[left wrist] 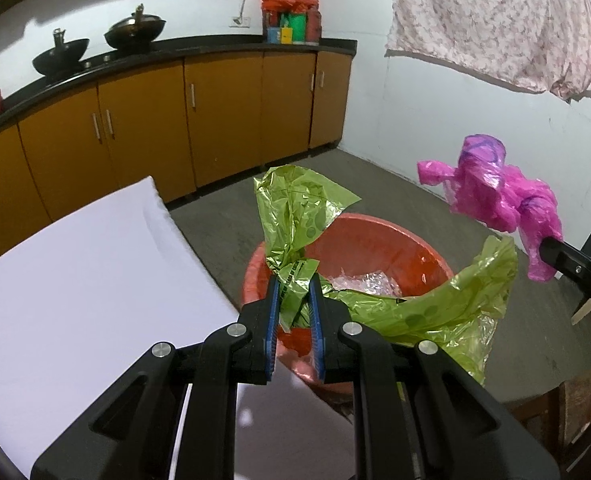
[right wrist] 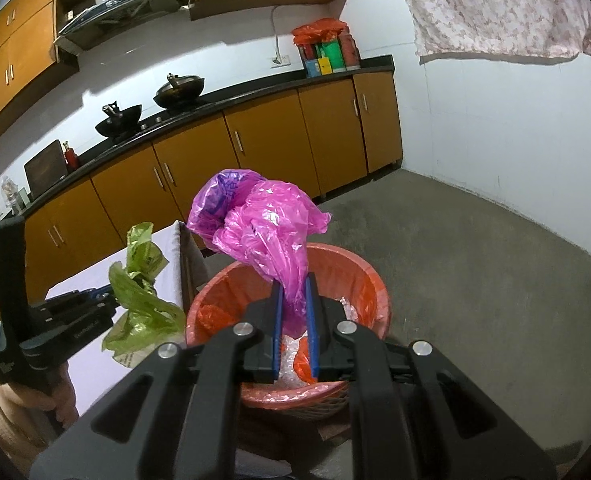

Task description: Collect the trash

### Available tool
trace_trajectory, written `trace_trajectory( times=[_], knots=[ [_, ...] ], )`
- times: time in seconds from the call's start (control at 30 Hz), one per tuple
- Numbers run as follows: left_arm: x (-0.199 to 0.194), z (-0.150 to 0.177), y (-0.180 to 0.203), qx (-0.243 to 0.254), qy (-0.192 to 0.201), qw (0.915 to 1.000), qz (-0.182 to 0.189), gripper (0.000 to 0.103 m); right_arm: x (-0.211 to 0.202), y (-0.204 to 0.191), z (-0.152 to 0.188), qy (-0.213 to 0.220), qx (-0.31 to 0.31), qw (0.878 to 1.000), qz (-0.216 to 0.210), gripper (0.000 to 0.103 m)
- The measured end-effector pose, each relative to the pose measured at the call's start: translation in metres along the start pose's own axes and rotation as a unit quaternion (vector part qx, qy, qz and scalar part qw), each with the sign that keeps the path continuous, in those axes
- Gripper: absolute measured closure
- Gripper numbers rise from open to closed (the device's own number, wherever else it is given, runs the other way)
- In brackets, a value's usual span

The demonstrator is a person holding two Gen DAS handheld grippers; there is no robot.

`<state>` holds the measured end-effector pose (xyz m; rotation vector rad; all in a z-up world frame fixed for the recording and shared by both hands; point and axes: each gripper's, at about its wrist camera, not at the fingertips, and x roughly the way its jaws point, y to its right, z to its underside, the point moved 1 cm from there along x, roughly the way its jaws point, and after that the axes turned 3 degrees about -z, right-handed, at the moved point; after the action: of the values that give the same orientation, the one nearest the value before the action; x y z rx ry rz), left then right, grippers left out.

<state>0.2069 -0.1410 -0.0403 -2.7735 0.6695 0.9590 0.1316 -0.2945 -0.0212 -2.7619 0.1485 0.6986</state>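
A crumpled green plastic bag (left wrist: 295, 236) is being clenched by the left gripper (left wrist: 294, 280) above the near rim of the orange bin (left wrist: 375, 240). A pink plastic bag (right wrist: 263, 224) is being gripped by the right gripper (right wrist: 294, 284) over the bin's opening, beside the white table (left wrist: 75, 272).

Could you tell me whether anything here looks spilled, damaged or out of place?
Nothing stands out. The left gripper is shut on a green plastic bag and the right gripper on a pink plastic bag, both above the red bin, which already holds crumpled plastic. I see no spill on the floor.
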Motion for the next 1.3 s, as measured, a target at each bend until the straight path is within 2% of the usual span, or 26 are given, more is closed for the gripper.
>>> trace_trajectory(
  times=[0.6, 0.67, 0.7, 0.73, 0.8, 0.87, 0.9, 0.97, 1.0, 1.07, 1.17, 1.3],
  knots=[
    [0.048, 0.007, 0.027, 0.024, -0.035, 0.999, 0.012, 0.088, 0.045, 0.015, -0.009, -0.008, 0.033, 0.999, 0.004, 0.091],
    [0.056, 0.007, 0.028, 0.025, -0.044, 0.9987, 0.01, 0.087, 0.053, 0.013, -0.013, -0.009, 0.032, 0.999, 0.004, 0.09],
    [0.059, 0.008, 0.028, 0.023, -0.048, 0.9986, 0.005, 0.083, 0.061, 0.012, -0.016, -0.012, 0.032, 0.999, 0.003, 0.089],
    [0.063, 0.008, 0.026, 0.019, -0.054, 0.9984, 0.003, 0.08, 0.067, 0.012, -0.017, -0.017, 0.038, 0.999, 0.001, 0.086],
    [0.066, 0.01, 0.023, 0.011, -0.059, 0.9982, 0.002, 0.066, 0.076, 0.016, -0.017, -0.027, 0.058, 0.998, -0.012, 0.08],
    [0.065, 0.013, 0.019, 0.007, -0.057, 0.9984, -0.002, 0.058, 0.078, 0.017, -0.014, -0.027, 0.063, 0.998, -0.011, 0.064],
    [0.064, 0.014, 0.017, 0.007, -0.056, 0.9984, -0.004, 0.057, 0.076, 0.017, -0.012, -0.024, 0.059, 0.998, -0.008, 0.061],
    [0.061, 0.018, 0.012, 0.004, -0.057, 0.9983, -0.008, 0.056, 0.071, 0.017, -0.008, -0.021, 0.053, 0.998, -0.001, 0.047],
    [0.059, 0.019, 0.01, 0.001, -0.057, 0.9983, -0.008, 0.056, 0.068, 0.018, -0.006, -0.021, 0.051, 0.998, 0.001, 0.044],
    [0.051, 0.021, 0.003, -0.006, -0.052, 0.9986, -0.011, 0.052, 0.061, 0.017, -0.001, -0.02, 0.043, 0.999, 0.009, 0.029],
    [0.03, 0.025, -0.005, -0.009, -0.027, 0.9993, -0.022, 0.034, 0.044, 0.012, 0.005, -0.008, 0.019, 0.999, 0.032, 0.015],
    [-0.007, 0.027, -0.02, -0.016, 0.02, 0.999, -0.037, 0.01, 0.017, -0.002, 0.011, 0.025, -0.015, 0.998, 0.057, 0.007]
  ],
)
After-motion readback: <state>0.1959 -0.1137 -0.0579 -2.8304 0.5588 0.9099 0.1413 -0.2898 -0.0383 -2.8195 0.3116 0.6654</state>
